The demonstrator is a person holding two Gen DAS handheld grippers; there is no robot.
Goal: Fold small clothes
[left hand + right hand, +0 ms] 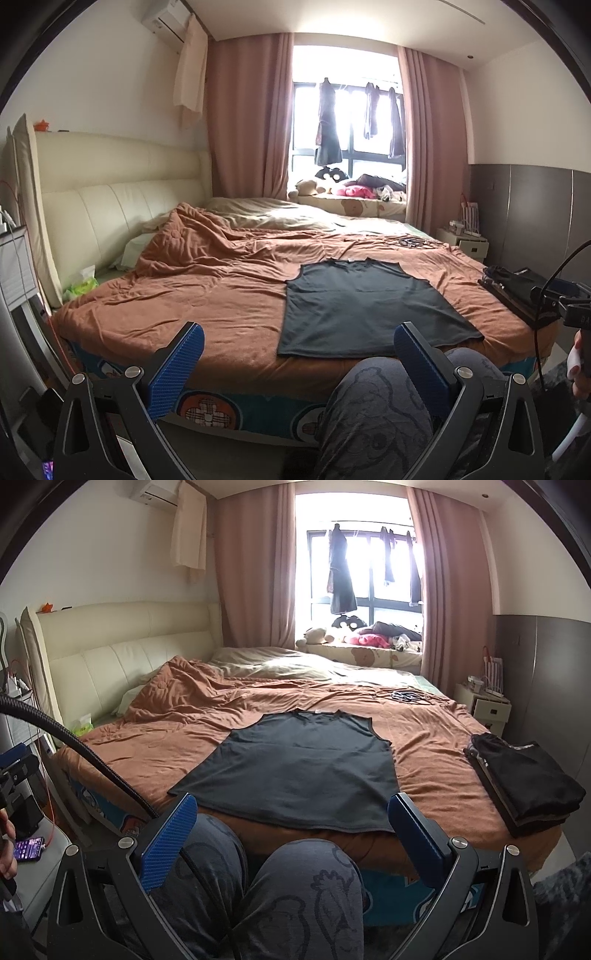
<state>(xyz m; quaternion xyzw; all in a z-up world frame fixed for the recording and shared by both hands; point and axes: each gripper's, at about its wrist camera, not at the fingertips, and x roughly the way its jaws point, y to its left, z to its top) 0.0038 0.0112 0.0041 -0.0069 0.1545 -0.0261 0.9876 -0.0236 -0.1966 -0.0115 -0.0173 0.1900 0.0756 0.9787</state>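
Currently, the dark vest (299, 771) lies flat on the orange bedspread (155, 738); both the left gripper (295, 354) and the right gripper (291, 827) hover short of its hem (jaws apart, empty), folded stack (528, 782) right of the vest.

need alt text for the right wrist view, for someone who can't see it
A dark sleeveless top lies spread flat on an orange bedspread, neck toward the window, with the right gripper held open and empty in front of its hem, above the person's knees. A stack of folded dark clothes sits at the bed's right edge.
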